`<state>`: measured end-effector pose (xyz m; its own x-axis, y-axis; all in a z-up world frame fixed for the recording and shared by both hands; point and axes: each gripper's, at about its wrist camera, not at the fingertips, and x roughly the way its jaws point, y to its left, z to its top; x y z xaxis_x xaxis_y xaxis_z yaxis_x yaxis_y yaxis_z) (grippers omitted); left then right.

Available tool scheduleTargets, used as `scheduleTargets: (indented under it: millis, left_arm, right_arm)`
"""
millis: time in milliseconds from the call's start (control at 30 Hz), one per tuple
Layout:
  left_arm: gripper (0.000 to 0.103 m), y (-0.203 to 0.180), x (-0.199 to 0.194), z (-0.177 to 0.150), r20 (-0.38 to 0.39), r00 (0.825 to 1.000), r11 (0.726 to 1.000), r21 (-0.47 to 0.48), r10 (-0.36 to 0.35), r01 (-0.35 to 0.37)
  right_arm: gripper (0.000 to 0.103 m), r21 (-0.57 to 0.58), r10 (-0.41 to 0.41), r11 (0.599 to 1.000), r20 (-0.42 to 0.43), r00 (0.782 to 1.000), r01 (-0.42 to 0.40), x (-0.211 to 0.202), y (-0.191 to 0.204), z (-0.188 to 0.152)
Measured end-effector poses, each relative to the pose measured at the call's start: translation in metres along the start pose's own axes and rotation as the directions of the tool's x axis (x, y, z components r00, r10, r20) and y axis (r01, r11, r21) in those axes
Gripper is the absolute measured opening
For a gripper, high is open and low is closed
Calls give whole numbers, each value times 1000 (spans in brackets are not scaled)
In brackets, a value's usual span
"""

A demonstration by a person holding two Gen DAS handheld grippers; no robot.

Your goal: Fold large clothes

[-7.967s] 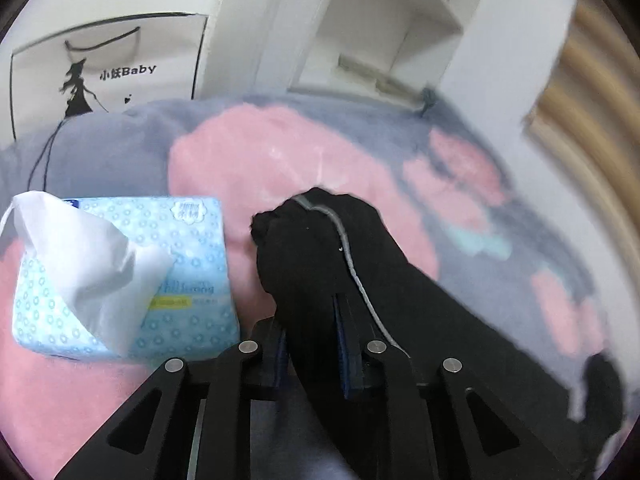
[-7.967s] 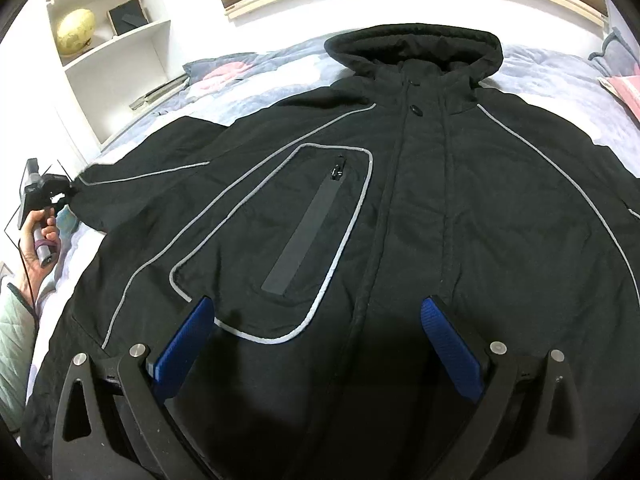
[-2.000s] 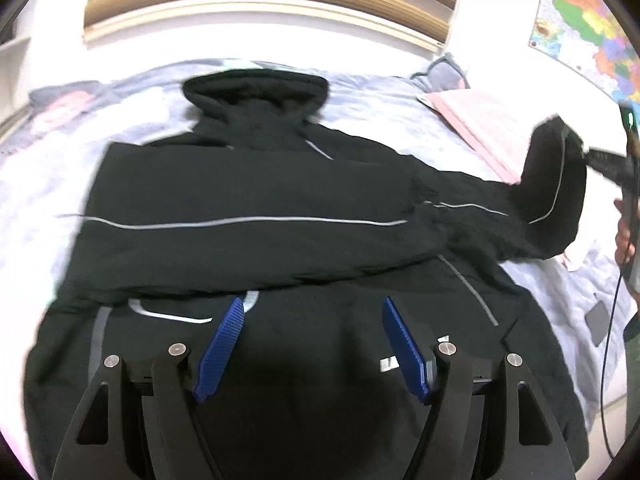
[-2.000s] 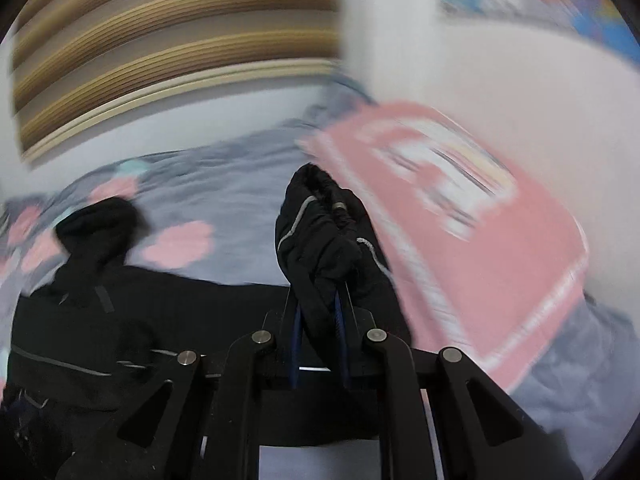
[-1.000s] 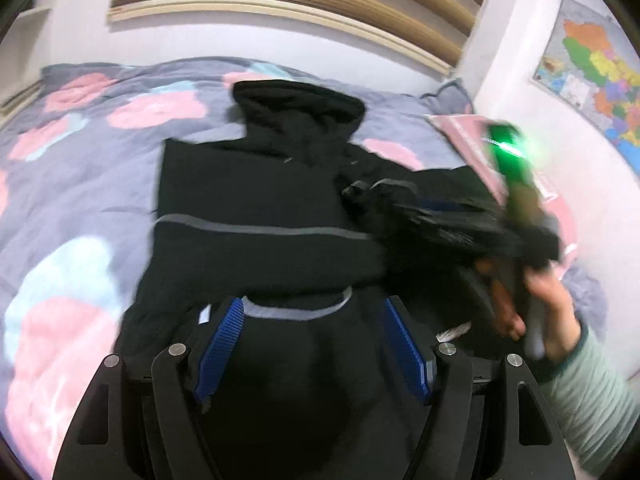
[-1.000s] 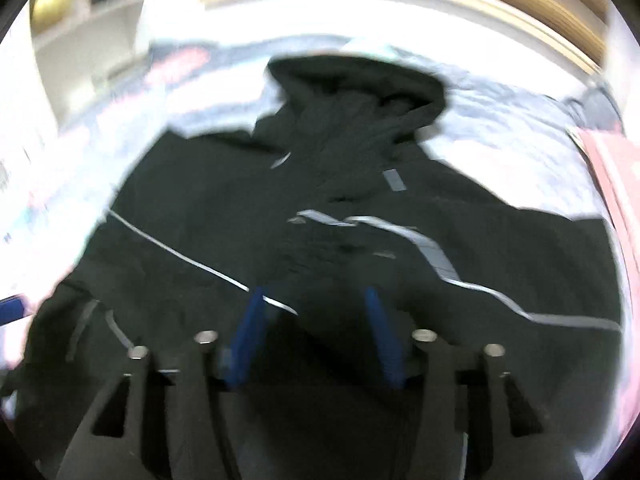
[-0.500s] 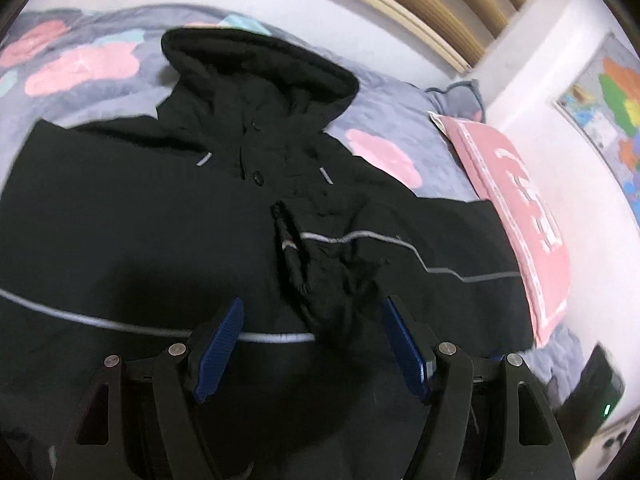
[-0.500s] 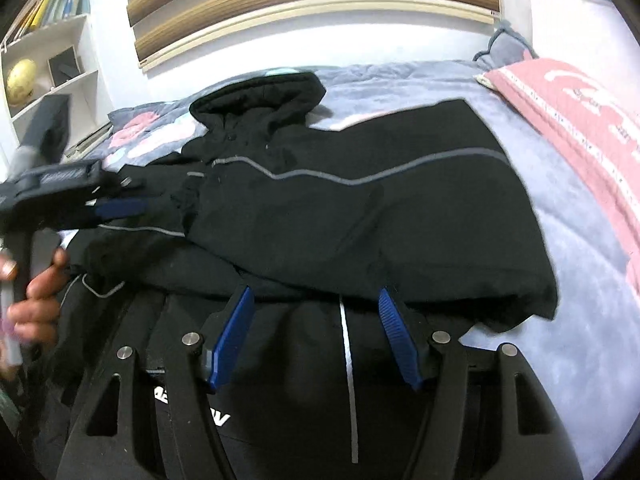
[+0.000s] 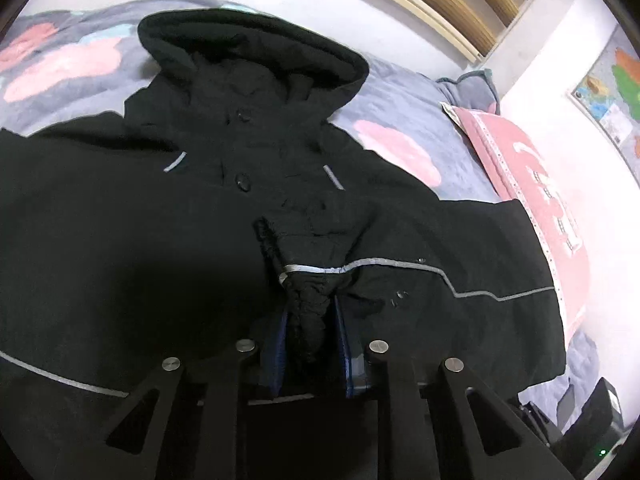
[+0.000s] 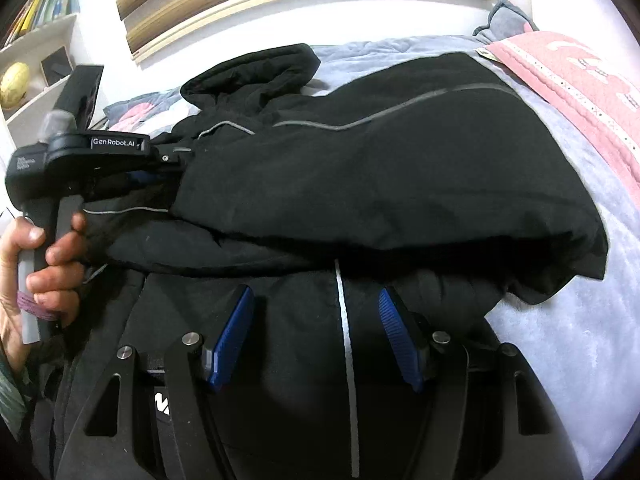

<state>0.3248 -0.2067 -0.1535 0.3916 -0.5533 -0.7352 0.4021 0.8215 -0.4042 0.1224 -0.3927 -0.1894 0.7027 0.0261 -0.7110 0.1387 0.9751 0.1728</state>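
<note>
While our left gripper [image 9: 310, 328] has just closed on the jacket's cuff [image 9: 306, 308], the jacket [image 10: 360, 184] covers the bed [image 10: 560, 340]. Our right gripper [image 10: 316, 336] hovers, fingers open.

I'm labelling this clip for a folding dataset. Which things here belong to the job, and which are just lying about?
Part of the job:
- black hooded jacket
- its sleeve cuff, pinched in the left gripper, whose jaws have just been closing
- right gripper, jaws open above the jacket

Just lying about:
- pink cushion
- flowered bedspread
- wall map
- bookshelf
</note>
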Motion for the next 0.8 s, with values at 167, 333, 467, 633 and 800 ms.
scheduleTargets:
  millis: [167, 333, 467, 633, 800]
  left_arm:
    - [18, -11, -26, -1, 66, 997, 999, 36, 32, -35]
    - [18, -4, -90, 8, 171, 984, 998, 39, 44, -51]
    - [18, 24, -138, 13, 231, 971, 997, 32, 62, -72]
    - [18, 80, -173, 3, 264, 956, 992, -50, 128, -119]
    - [18, 139, -155, -25, 143, 981, 983, -148, 129, -107]
  right_arm:
    - [71, 22, 85, 996, 18, 996, -85, 1, -8, -2]
    - [72, 12, 94, 995, 30, 995, -94, -4, -5, -1]
    - [73, -2, 77, 997, 20, 997, -77, -2, -1, -1]
    - [75, -28, 75, 997, 20, 997, -74, -5, 6, -1]
    - [76, -60, 59, 996, 3, 998, -59, -1, 14, -1]
